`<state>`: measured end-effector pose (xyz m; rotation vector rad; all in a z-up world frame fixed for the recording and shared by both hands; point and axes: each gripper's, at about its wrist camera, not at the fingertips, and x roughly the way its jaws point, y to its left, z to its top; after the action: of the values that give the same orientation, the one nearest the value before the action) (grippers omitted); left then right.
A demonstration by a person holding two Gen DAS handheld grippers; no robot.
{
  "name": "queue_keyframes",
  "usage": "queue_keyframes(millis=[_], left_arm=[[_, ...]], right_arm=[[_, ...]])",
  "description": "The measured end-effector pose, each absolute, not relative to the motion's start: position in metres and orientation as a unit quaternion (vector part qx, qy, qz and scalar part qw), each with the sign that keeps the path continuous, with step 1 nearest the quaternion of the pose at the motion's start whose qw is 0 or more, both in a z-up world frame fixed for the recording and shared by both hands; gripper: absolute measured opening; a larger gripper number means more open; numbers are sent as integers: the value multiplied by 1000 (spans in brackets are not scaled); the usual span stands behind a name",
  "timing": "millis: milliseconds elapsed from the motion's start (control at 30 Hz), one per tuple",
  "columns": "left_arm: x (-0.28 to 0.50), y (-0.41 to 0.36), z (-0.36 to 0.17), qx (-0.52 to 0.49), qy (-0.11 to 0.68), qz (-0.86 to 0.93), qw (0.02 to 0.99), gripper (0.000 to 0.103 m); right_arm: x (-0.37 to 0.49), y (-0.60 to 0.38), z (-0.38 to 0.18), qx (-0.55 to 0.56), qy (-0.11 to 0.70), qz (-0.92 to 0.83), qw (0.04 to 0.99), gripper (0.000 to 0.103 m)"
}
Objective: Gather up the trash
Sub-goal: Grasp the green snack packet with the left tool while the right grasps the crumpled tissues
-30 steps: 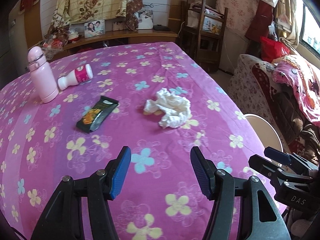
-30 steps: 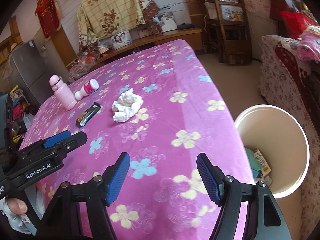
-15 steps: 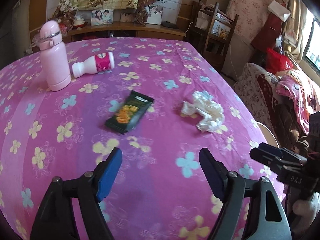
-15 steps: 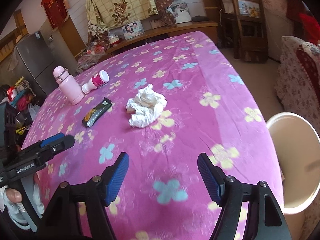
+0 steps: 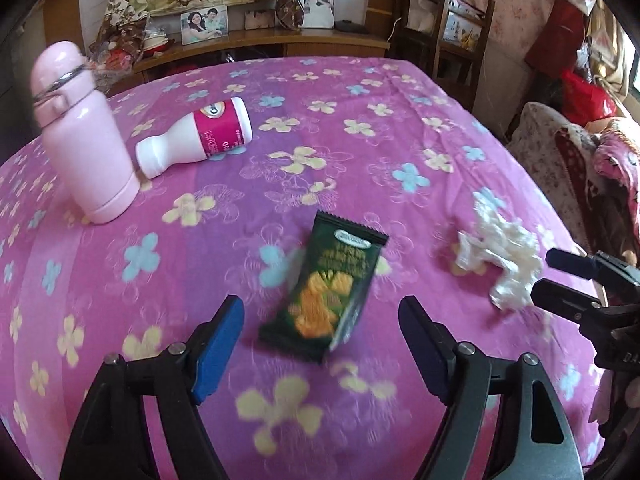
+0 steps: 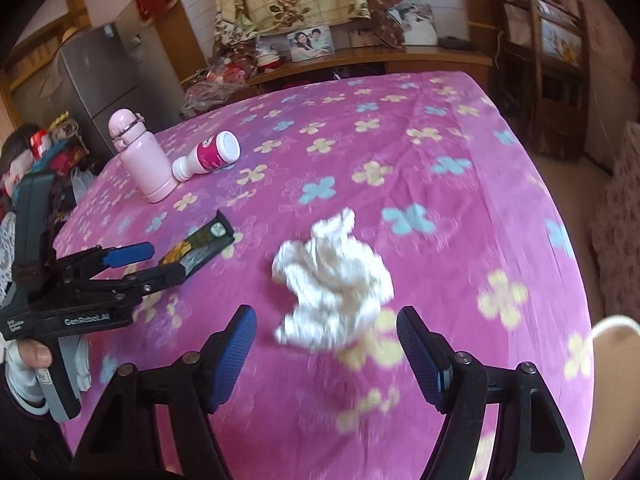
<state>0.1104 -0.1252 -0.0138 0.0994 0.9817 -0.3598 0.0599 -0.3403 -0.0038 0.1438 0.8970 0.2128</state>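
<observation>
Both targets are light. The snack wrapper (image 5: 328, 286) is thin, slick film lying flat on the purple cloth (image 5: 360, 128): pinch across its narrow width. The crumpled tissue (image 6: 334, 280) to its right is soft: bite the bulk. Your left gripper (image 5: 320, 352) is pitched down over the wrapper, jaws wide, empty. Your right gripper (image 6: 326, 354) straddles the tissue's near edge, jaws opening, nothing gripped
</observation>
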Motion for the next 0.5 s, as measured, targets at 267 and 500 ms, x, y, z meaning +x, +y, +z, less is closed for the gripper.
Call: queue_keyframes(millis=[267, 500], left_arm=[[128, -143, -27, 88, 473, -157, 862, 80], [117, -139, -22, 72, 473, -160, 864, 36]], right_arm=[[93, -329, -22, 28, 455, 99, 885, 77], [77, -327, -19, 30, 429, 102, 897, 29]])
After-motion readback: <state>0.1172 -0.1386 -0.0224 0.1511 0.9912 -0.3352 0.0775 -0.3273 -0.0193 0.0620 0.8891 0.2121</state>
